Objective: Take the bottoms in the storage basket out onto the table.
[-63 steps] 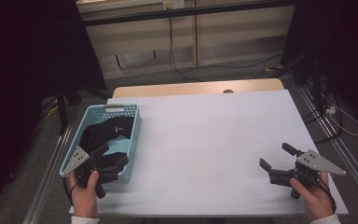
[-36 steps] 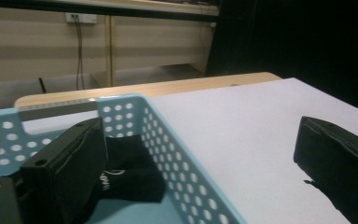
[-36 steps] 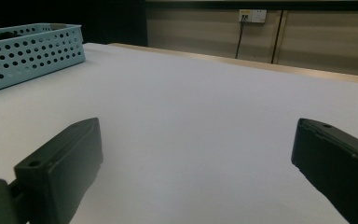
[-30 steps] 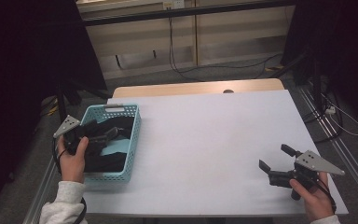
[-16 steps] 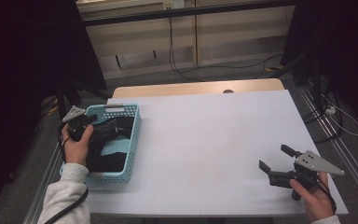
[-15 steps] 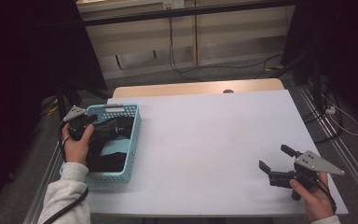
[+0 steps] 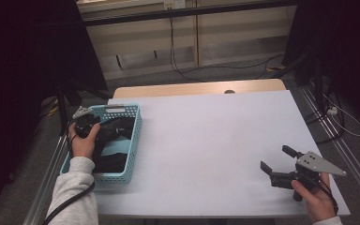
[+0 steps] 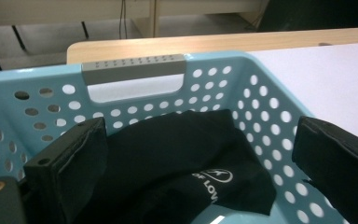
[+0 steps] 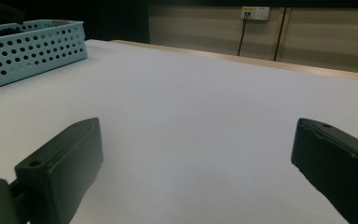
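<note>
A light blue perforated basket point(image 7: 130, 145) stands at the table's left edge, with black clothing point(image 7: 112, 154) piled inside. In the left gripper view the clothing point(image 8: 177, 168) shows white print and lies below the basket's far wall point(image 8: 135, 95) with its grey handle. My left gripper point(image 7: 110, 127) hangs over the basket's far end, jaws open and apart above the cloth, holding nothing. My right gripper point(image 7: 276, 161) rests low over the table's near right corner, jaws wide open and empty, pointing left across the white tabletop point(image 9: 191, 102) toward the basket point(image 9: 28, 51).
The white tabletop point(image 7: 215, 140) spreads between basket and right gripper. A bare wooden strip point(image 7: 197, 88) runs along the table's far edge. Beyond it, cables trail over the floor by a pale wall. Metal rails flank both sides of the table.
My left gripper has travelled from the basket's near end, along its left side, to above its far end. The right gripper has stayed put.
</note>
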Demonstrator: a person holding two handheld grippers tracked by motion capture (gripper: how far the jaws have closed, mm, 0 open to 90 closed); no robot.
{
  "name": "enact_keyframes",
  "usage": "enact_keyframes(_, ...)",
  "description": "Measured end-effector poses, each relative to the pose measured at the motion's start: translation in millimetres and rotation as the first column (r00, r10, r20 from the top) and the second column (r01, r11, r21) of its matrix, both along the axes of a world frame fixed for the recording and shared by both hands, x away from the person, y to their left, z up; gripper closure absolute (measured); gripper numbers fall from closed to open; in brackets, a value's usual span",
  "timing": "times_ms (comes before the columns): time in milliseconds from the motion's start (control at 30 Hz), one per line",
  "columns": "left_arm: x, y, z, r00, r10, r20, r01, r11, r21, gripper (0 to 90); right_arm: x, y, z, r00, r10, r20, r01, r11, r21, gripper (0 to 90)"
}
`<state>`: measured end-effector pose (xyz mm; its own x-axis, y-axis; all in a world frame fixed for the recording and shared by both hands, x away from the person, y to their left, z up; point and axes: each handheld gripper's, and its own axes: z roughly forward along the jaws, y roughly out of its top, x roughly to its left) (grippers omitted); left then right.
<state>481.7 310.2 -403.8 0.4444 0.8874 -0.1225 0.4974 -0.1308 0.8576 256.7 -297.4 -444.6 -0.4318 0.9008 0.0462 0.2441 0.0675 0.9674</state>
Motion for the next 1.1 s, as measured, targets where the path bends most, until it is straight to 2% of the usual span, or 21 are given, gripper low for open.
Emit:
enact_keyframes(33,3.0,-1.1,-1.6,1.0000,0.002,-0.004,-0.002,0.9996,0.027,4.0,0.0,0.2,-0.1,1.0000,0.001,0.001,-0.001,1.000,0.000,1.2)
enact_keyframes(133,6.1,-2.1,-2.9,0.9999,0.005,-0.009,-0.004,0.9998,0.022,4.0,0.0,0.1,0.0,1.0000,0.002,0.002,-0.002,1.000,0.001,1.3)
enact_keyframes(200,9.3,-3.0,-5.5,0.9997,0.013,-0.023,-0.012,0.9994,0.033,4.0,0.1,0.1,0.0,1.0000,0.003,0.002,-0.003,1.000,0.001,1.3)
enact_keyframes(300,15.2,-2.8,-14.0,0.9968,0.040,-0.069,-0.038,0.9986,0.038,6.2,0.1,0.6,-0.1,1.0000,0.006,0.002,-0.006,1.000,0.002,1.3)
enact_keyframes(367,16.5,-2.8,-16.4,0.9962,0.044,-0.076,-0.040,0.9981,0.048,6.3,0.1,0.7,-0.1,1.0000,0.007,0.002,-0.007,1.000,0.002,1.3)
enact_keyframes(400,18.4,-2.5,-20.3,0.9943,0.054,-0.093,-0.049,0.9973,0.054,6.4,-0.1,0.4,0.0,1.0000,0.009,0.001,-0.009,1.000,0.002,1.3)
enact_keyframes(467,19.5,-1.9,-22.0,0.9938,0.054,-0.098,-0.049,0.9975,0.051,6.7,0.0,0.1,-0.1,1.0000,0.010,0.000,-0.010,1.000,0.005,1.4)
enact_keyframes(700,28.9,-4.7,-28.1,0.9889,0.080,-0.126,-0.068,0.9932,0.095,6.7,0.1,1.0,-0.1,0.9998,0.019,0.002,-0.019,1.000,0.007,1.4)
enact_keyframes(867,33.6,-4.3,-32.2,0.9845,0.096,-0.147,-0.076,0.9880,0.135,13.0,0.0,0.8,0.1,0.9998,0.019,0.001,-0.019,1.000,0.016,1.4)
enact_keyframes(900,35.8,-5.3,-35.5,0.9814,0.100,-0.164,-0.073,0.9832,0.168,14.3,0.1,0.5,0.0,0.9998,0.020,0.001,-0.020,1.000,0.018,1.4)
enact_keyframes(967,36.9,-5.6,-36.7,0.9804,0.104,-0.168,-0.075,0.9829,0.168,17.7,0.2,0.3,-0.2,0.9998,0.019,-0.001,-0.019,1.000,0.018,1.4)
enact_keyframes(1033,39.7,-7.9,-39.0,0.9738,0.112,-0.198,-0.077,0.9816,0.175,20.3,0.3,0.1,-0.4,0.9998,0.021,-0.001,-0.021,1.000,0.021,1.4)
enact_keyframes(1100,40.1,-9.2,-40.2,0.9729,0.105,-0.206,-0.067,0.9809,0.183,22.8,0.3,0.1,-0.4,0.9997,0.025,0.000,-0.025,0.999,0.021,1.5)
